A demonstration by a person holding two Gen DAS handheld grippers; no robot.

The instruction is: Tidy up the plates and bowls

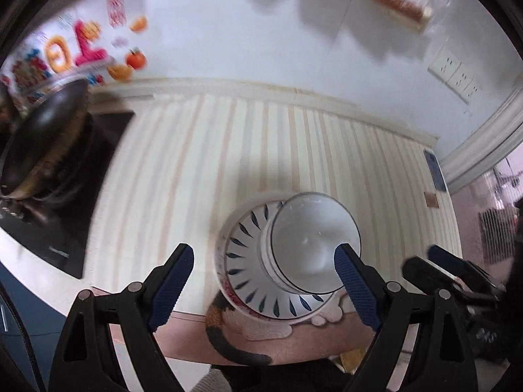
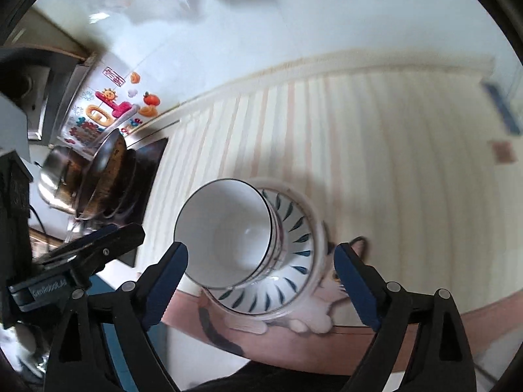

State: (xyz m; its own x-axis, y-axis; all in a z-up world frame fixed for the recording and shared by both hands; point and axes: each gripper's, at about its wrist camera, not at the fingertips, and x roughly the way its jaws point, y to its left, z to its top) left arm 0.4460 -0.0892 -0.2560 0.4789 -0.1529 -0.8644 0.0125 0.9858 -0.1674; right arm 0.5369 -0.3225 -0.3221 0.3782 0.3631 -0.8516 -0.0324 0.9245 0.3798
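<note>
The left gripper was spread wide and gripped nothing; its right finger overlapped the near rim of the white bowls in its own view, though contact could not be judged from there. The right gripper was likewise wide open and empty, its left finger just beside the bowls' near-left rim.

Between and just beyond both sets of fingers sat the stack: nested white bowls with a thin dark rim line, resting in a plate with blue leaf marks. The plate lay at the near edge of the striped counter cloth, partly over a cat picture printed along that border.

The bowls stood mouth up, their axis upright. They sat off-centre on the plate, and which way they leaned could not be settled.

The likely risk was a nudge: a finger catching a rim on the way in could slide the plate off the near edge, or shift the off-centre bowls. Closing on several nested rims at once could also give an uneven, slipping hold.

Far left, dark pans crowded a black cooktop, well apart from the stack.
</note>
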